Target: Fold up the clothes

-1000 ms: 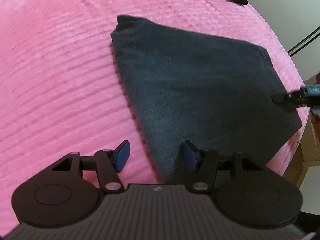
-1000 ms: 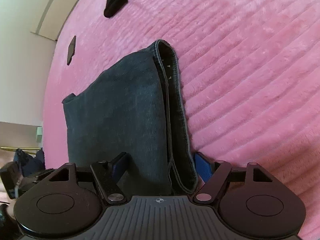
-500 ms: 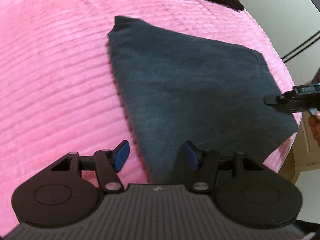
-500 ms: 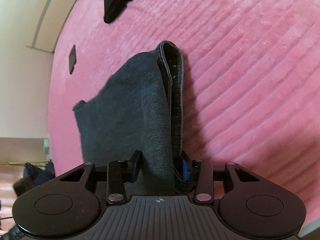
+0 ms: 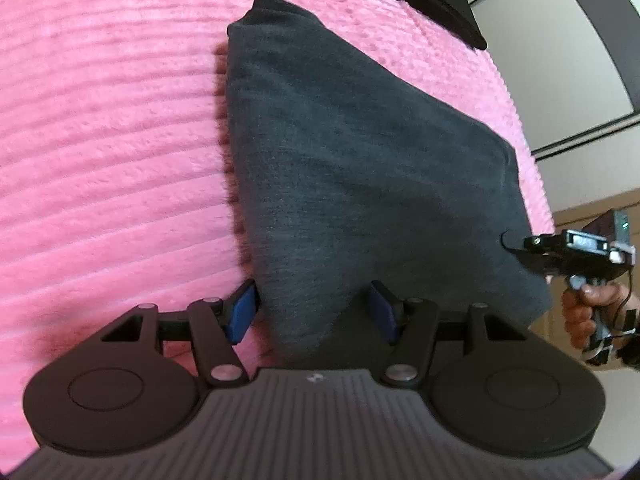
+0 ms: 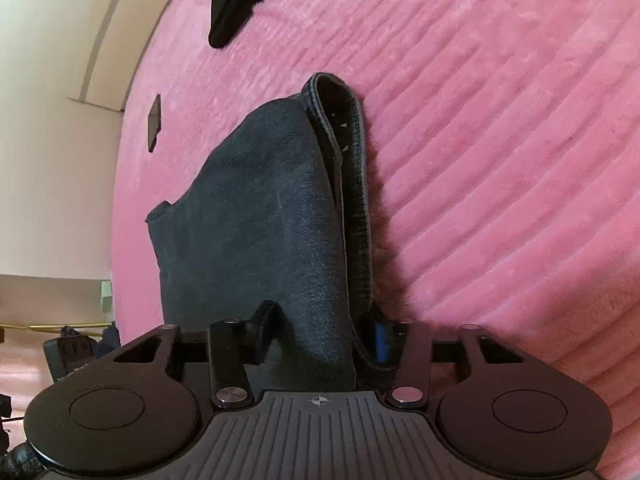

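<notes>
Left wrist view showed the folded dark garment [image 5: 360, 184] lying on the pink ribbed blanket [image 5: 108, 152], its near corner between the blue pads of the left gripper [image 5: 314, 312]. The jaws were closing but stood apart, neither pad pressing the cloth. At the right edge the right gripper [image 5: 516, 244], held in a hand [image 5: 588, 312], bit the garment's far side. To do this pinch well, the left pads should probably sink low enough to catch every layer of the corner before they meet.

Right wrist view had the right gripper [image 6: 320, 336] clamped on the garment's [image 6: 256, 216] near edge, with the stitched hem [image 6: 352, 152] running away along the right side. Both corners likely ought to rise together, level, so the fold stays square. A black item [image 6: 236, 4] lay farther off.
</notes>
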A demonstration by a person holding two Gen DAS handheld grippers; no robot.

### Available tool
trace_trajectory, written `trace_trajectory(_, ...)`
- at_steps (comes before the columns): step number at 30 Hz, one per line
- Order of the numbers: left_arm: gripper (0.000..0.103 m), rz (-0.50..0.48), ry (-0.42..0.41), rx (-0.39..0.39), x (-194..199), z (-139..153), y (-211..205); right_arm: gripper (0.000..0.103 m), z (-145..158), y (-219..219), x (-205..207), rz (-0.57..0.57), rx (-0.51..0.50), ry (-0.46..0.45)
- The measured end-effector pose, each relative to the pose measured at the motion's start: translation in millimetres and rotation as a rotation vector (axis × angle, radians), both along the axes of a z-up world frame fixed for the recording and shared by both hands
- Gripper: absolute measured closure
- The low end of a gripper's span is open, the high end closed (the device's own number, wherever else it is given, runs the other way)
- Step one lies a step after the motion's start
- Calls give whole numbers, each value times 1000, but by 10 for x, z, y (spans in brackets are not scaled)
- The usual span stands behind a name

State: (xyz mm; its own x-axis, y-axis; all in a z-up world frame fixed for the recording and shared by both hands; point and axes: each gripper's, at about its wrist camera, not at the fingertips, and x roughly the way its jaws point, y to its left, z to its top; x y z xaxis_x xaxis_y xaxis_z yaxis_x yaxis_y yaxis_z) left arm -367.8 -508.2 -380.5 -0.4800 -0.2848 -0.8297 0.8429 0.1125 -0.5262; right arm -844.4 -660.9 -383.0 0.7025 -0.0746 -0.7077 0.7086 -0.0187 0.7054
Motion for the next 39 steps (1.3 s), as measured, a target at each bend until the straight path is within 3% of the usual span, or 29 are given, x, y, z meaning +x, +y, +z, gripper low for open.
trace_trajectory(4,85,-40,-23,-20,-60,119,-59,77,300,-52,46,31,-31,2)
trace_trajectory(6,90,-77,-66,-46,-121,272,-69,78,515,-83,60,37,-51,-7)
trace_trajectory(10,90,-90,-103,-79,-195,620,-83,78,783,-144,24,47,-71,-24)
trace_trajectory(17,91,-57,-128,-81,-380,958,-140,79,1071,-360,-82,70,-62,-22)
trace_trajectory(23,91,-3,-108,-118,-587,1237,-341,79,1490,-722,-151,83,-111,-7)
trace_trajectory(30,91,-40,-100,-217,-657,1530,-928,79,1937,-1068,-37,22,-221,26)
trace_trajectory(39,91,-110,-122,-313,-567,1720,-1884,79,2089,-1799,104,-1,-299,32)
